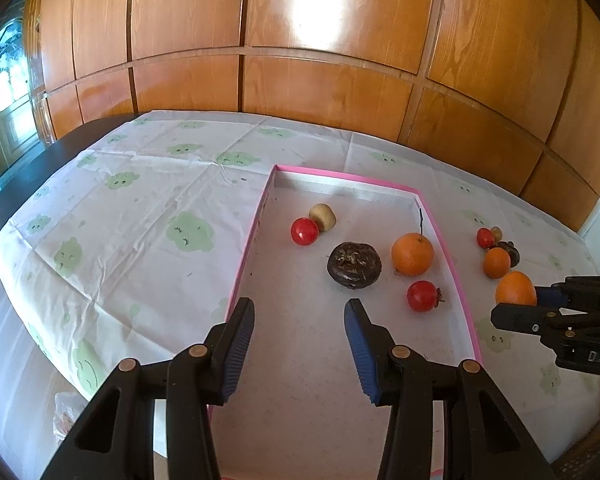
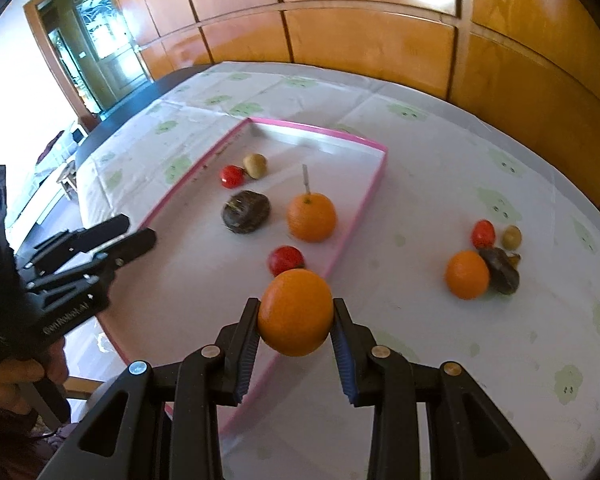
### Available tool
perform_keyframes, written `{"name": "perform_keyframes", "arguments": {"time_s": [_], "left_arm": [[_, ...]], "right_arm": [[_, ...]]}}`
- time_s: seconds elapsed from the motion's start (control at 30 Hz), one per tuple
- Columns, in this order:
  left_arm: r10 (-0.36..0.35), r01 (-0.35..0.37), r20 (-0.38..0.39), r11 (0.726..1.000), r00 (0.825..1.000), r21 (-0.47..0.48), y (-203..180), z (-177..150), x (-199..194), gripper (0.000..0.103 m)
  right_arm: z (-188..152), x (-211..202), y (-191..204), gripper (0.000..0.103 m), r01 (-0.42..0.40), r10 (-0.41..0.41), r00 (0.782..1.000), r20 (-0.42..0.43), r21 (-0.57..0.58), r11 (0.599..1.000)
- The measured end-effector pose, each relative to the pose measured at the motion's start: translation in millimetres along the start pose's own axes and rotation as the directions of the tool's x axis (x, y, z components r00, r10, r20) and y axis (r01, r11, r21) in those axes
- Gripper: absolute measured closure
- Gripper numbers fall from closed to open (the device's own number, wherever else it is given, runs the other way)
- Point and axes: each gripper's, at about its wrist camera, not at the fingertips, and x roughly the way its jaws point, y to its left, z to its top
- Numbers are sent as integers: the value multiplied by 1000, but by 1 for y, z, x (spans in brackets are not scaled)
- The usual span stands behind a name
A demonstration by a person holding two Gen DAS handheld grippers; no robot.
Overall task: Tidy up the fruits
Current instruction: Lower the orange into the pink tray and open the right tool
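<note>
Our right gripper (image 2: 295, 320) pinches an orange (image 2: 295, 312) at the pink tray (image 2: 356, 212) rim; left gripper (image 1: 299, 340) spread, empty. Round fruit may roll onto the tomato (image 2: 286, 260).

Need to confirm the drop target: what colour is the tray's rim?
Pink. The tray's rim shows best in the left wrist view, around a white floor.

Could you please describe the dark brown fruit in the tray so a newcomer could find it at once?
Look inside the pink-rimmed tray. Near its middle, between the stemmed orange and a red fruit, lies the dark brown fruit: squat, rough-topped, the tray's only dark piece.
</note>
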Motion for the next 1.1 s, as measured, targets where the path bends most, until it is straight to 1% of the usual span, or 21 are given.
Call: {"name": "perform_keyframes", "arguments": {"time_s": [0.23,0.33,0.5,0.6,0.67,0.73,0.77,0.8,0.93,1.0,1.1], "left_arm": [[5,-5,2,1000,1000,-11,2,0,0,55],[8,-8,1,1000,1000,-18,6,-1,1,55],[12,-12,-4,1000,1000,-25,10,-2,3,55],[14,-14,-4,999,1000,-34,13,-3,2,55],[16,-16,-7,999,1000,-37,15,-3,3,55],[15,-16,-12,999,1000,-44,17,-4,4,55],[17,-17,-13,999,1000,-44,17,-5,4,55],[18,-19,-15,999,1000,-44,18,-5,4,55],[15,-16,-18,998,1000,-54,20,-5,6,55],[13,-14,-17,998,1000,-55,20,-5,5,55],[9,-10,-18,999,1000,-54,18,-6,6,55]], "right_arm": [[9,12,24,68,-32,31,999,-16,-51,998],[16,20,36,68,-52,49,998,-37,-83,995],[29,40,49,68,-46,38,997,-64,-138,989],[38,56,46,68,-16,5,997,-79,-137,990],[45,68,41,68,2,-11,996,-86,-107,994],[48,72,37,67,-7,0,996,-92,-77,997],[48,72,34,67,-29,23,996,-91,-58,998],[48,71,34,67,-35,30,996,-89,-51,998],[40,66,36,67,-38,32,995,-95,-61,997],[33,62,40,67,-44,35,995,-98,-84,995],[27,63,46,68,-26,14,995,-100,-119,993]]}}
